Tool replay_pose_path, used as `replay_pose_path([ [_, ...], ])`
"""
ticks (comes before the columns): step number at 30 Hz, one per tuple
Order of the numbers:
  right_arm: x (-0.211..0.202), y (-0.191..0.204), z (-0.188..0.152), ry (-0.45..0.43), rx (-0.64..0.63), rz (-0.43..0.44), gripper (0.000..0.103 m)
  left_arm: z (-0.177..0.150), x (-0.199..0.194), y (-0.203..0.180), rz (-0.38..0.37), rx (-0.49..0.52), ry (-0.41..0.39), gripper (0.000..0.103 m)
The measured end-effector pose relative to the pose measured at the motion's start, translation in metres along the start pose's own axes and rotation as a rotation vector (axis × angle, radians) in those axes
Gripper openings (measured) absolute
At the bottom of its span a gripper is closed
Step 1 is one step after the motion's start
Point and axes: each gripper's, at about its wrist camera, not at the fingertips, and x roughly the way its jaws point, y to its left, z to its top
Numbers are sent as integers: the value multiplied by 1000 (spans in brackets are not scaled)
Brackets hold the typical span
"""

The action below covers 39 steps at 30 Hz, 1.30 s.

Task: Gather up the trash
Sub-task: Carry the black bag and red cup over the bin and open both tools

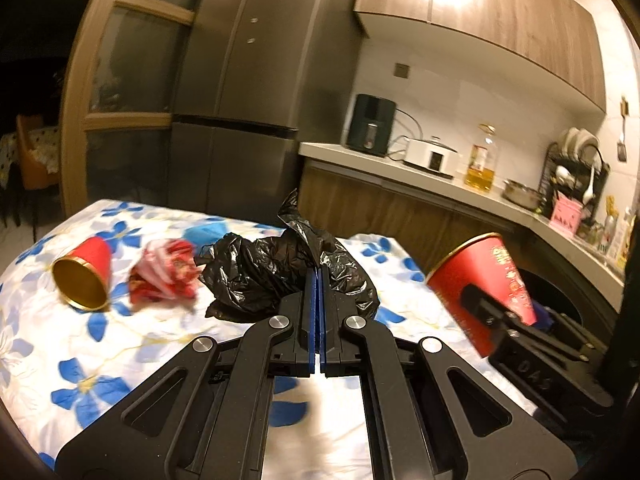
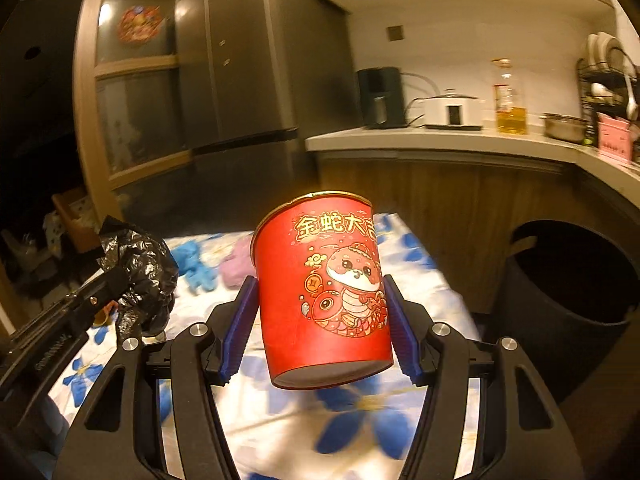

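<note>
Right hand-held gripper clamps the upright red paper cup; black trash bin sits right, off the desk's right edge.

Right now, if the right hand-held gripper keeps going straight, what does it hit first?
Likely nothing soon: beyond the red paper cup that the right hand-held gripper grips, the floral-cloth table ends; wooden counter cabinets come next. Depth unclear.

A red paper cup printed with a cartoon snake is clamped between the blue pads of the right gripper, held above the floral tablecloth. A crumpled black bag is pinched by the left gripper. A dark bin is seen at right.
</note>
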Motion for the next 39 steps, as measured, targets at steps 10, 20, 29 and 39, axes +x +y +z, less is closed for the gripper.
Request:
replay_pose_path([
  [10, -36, -68, 14, -76, 77, -138, 60, 4, 22, -80, -90, 106, 3, 0],
  [20, -61, -124, 24, -139, 130, -288, 60, 8, 40, -153, -203, 182, -11, 0],
  [29, -70, -161, 30, -174, 158, -408, 60, 15, 58, -208, -297, 221, -23, 0],
  [39, -74, -186, 42, -210, 173, -467, 60, 14, 76, -253, -375, 254, -28, 0],
])
